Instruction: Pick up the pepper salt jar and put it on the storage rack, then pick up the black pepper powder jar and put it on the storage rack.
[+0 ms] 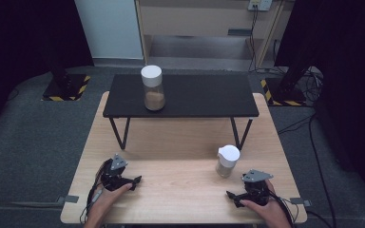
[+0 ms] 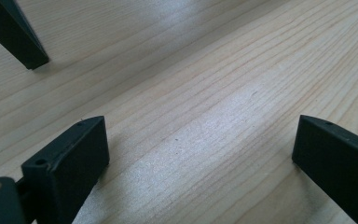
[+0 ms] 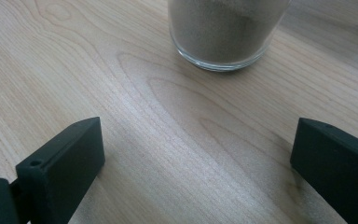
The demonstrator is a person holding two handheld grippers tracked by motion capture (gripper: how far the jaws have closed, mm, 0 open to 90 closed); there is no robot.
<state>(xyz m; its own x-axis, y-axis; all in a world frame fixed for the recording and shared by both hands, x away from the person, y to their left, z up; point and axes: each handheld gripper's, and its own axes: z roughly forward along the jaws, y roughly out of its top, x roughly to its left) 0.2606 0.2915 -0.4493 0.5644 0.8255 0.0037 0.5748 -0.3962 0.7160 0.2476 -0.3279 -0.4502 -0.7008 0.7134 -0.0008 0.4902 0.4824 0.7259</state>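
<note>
We find no readable text, label, brand or number on anything here. The one sign we can make out is the yellow-and-black hazard striping on the two stand bases [image 1: 66, 88] on the floor beyond the worktop's far corners.

Grey carpet floor [image 1: 33, 137], dark curtains [image 1: 24, 33] both sides, pale wooden cabinet [image 1: 195, 19] behind (cables trailing right).
</note>
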